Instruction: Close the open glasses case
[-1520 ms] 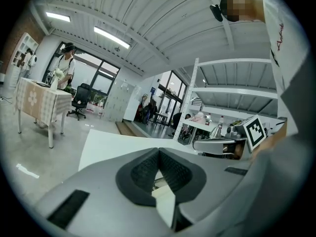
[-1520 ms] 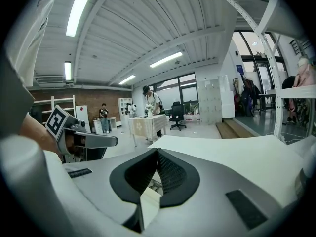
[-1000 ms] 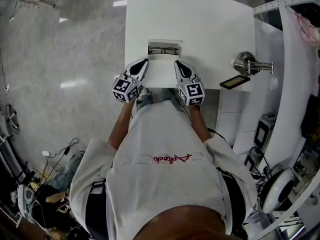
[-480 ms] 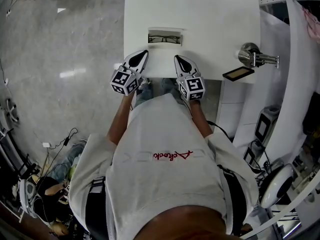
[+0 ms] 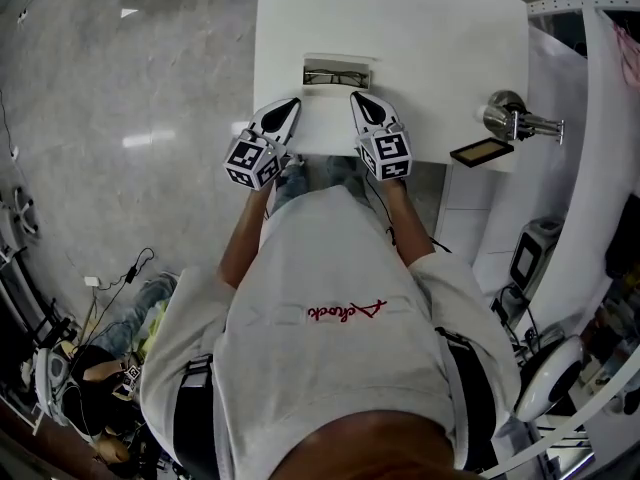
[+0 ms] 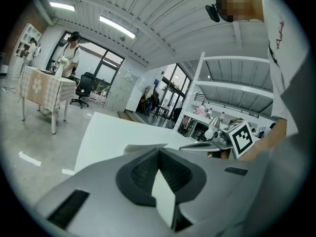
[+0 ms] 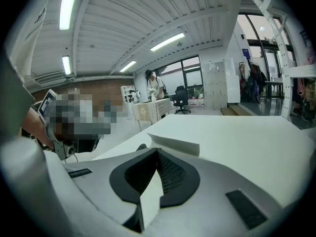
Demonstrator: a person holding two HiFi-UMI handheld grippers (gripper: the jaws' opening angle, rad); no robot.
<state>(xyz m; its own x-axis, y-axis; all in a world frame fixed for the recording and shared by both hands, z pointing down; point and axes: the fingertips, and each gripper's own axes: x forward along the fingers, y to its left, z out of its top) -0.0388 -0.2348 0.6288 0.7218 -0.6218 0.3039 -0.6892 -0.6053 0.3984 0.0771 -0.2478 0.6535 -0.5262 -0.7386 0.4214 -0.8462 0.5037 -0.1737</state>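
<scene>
The open white glasses case (image 5: 340,65) lies on the white table (image 5: 420,18) near its front edge, with dark-framed glasses (image 5: 337,76) inside. My left gripper (image 5: 291,102) hovers just short of the case's left end, and my right gripper (image 5: 356,95) just short of its right end. Each gripper's jaws meet at the tips with nothing between them. In the left gripper view the case (image 6: 144,146) shows low beyond the left gripper (image 6: 159,151). In the right gripper view the case's raised lid (image 7: 175,143) sits just past the right gripper (image 7: 158,151).
A chrome metal fitting (image 5: 512,119) stands at the table's right edge, with a dark flat framed panel (image 5: 481,152) beside it. White shelving (image 5: 590,88) rises to the right. Grey floor (image 5: 130,118) lies to the left.
The right gripper has dropped a little and come closer to the case's right end. The left gripper has stayed put. The head view has shifted slightly.
</scene>
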